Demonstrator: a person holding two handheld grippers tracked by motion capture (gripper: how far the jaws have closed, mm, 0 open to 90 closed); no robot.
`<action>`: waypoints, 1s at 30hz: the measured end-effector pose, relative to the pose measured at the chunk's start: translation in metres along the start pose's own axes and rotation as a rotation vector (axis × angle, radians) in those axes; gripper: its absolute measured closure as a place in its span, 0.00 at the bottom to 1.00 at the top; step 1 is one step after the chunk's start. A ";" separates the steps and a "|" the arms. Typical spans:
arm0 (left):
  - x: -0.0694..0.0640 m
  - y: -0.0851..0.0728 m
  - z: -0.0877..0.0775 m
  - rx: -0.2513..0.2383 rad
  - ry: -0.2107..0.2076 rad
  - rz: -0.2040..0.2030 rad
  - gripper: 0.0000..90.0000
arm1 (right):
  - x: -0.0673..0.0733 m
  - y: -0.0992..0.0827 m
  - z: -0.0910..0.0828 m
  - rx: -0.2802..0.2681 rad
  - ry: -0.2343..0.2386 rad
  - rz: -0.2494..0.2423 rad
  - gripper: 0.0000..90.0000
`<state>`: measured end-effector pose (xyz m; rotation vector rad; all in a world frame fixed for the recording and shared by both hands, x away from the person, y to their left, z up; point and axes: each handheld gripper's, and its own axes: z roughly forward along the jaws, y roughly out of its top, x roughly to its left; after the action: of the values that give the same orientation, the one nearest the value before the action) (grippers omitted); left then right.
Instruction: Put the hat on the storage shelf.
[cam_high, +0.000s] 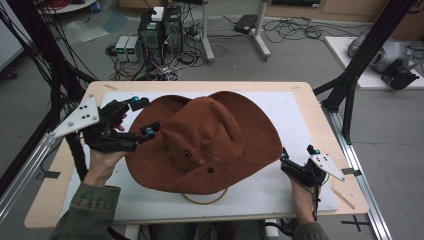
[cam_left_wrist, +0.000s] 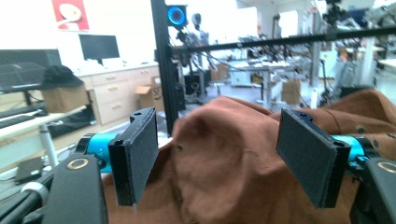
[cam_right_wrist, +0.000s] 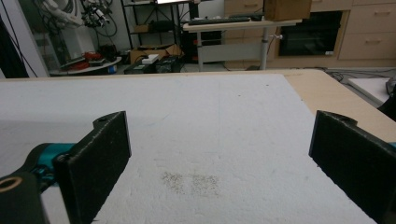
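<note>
The counter (cam_high: 320, 112) carries a white mat (cam_high: 295, 120) with a brown hat (cam_high: 210, 140) across its middle. My left claw (cam_high: 141, 117) is spread at the hat's left brim; my right claw (cam_high: 287, 161), spread, sits near the mat's right edge, bare mat ahead.

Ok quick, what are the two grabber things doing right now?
Left gripper: open, jaws either side of the brown hat's brim, holding nothing.
Right gripper: open, empty, over the white board.
</note>
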<state>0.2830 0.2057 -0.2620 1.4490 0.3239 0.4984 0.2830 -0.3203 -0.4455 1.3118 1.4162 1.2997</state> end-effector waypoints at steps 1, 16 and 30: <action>0.000 0.000 0.000 0.000 0.000 0.000 0.33 | 0.000 0.000 0.000 0.000 0.000 0.000 0.05; 0.022 -0.013 -0.069 -0.040 0.404 0.000 0.32 | 0.001 0.000 -0.001 -0.003 -0.006 -0.006 0.05; 0.014 -0.065 -0.094 -0.052 0.850 0.006 0.29 | 0.000 0.001 -0.003 -0.018 -0.026 0.003 0.05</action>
<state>0.2563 0.2912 -0.3347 1.1221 0.9677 1.1104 0.2800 -0.3209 -0.4435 1.3150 1.3823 1.2901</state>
